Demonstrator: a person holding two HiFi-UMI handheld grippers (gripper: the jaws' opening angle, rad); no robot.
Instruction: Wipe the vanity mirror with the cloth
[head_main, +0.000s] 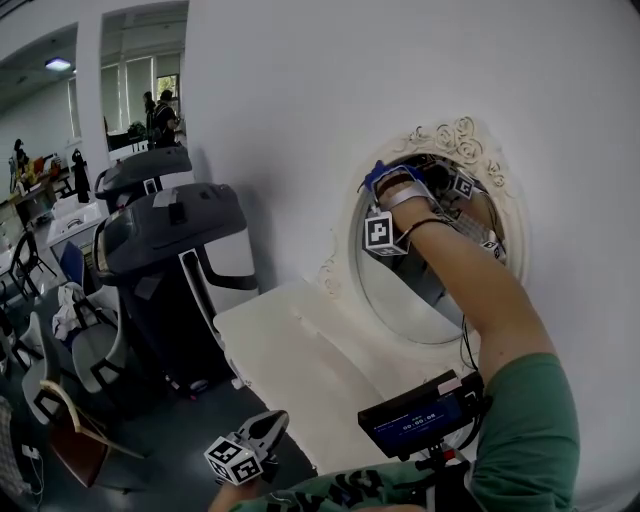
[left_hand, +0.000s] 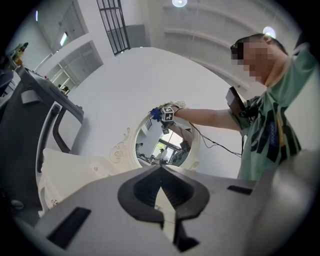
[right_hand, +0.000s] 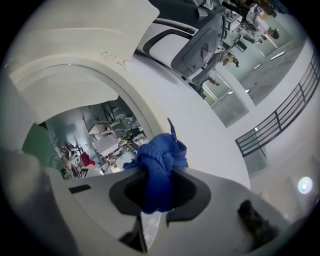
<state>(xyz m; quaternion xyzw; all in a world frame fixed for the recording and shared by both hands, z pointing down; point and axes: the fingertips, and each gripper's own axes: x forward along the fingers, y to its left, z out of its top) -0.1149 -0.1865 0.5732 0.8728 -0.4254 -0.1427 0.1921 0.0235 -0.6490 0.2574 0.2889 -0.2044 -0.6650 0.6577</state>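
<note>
2 grippers | right gripper (right_hand: 156, 172): jaws clamped on blue cloth (right_hand: 161, 155) at rim of vanity mirror (right_hand: 90, 131) | left gripper (left_hand: 162, 167): jaws together

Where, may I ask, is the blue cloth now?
Head view, right side: the blue cloth sits in the right gripper at the white-framed oval mirror's upper-left rim.

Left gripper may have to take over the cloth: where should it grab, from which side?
Likely the bunched wad of the cloth bulging past the tips of the right gripper; the rest is clamped between its jaws. Come in sideways along the mirror, whose glass sits right ahead of the wad.
</note>
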